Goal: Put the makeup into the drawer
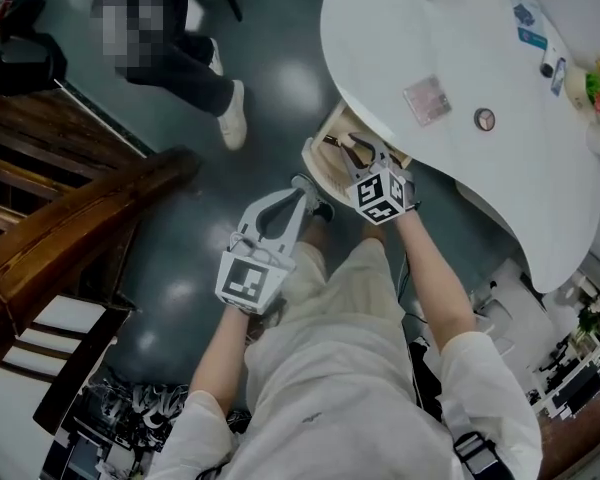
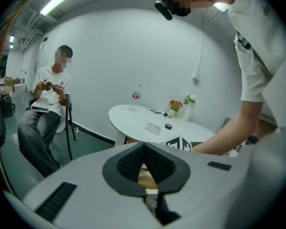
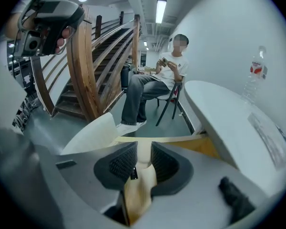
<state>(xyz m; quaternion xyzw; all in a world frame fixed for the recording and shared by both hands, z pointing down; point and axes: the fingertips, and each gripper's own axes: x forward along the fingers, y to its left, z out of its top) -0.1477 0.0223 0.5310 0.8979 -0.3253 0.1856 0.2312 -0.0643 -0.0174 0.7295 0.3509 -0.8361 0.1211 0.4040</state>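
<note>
The drawer [image 1: 325,168] stands pulled out under the white table [image 1: 450,38], its pale front [image 3: 93,132] and wooden inside [image 3: 205,149] showing in the right gripper view. My right gripper [image 1: 358,154] hangs over the open drawer, pointing down, shut on a cream-coloured makeup item [image 3: 140,175] that sits between its pads [image 3: 144,154]. My left gripper [image 1: 302,190] is to the left of the drawer, over the floor, shut with nothing in it; its jaws meet at the tip [image 2: 144,149]. On the tabletop lie a clear flat case [image 1: 426,98] and a small round item [image 1: 485,119].
A wooden staircase [image 1: 70,228] rises at the left. A person sits on a chair [image 3: 174,92] beyond the table. A water bottle [image 3: 256,75] and a small vase of flowers [image 2: 174,108] stand on the table. Cables and gear [image 1: 570,368] lie at the lower right.
</note>
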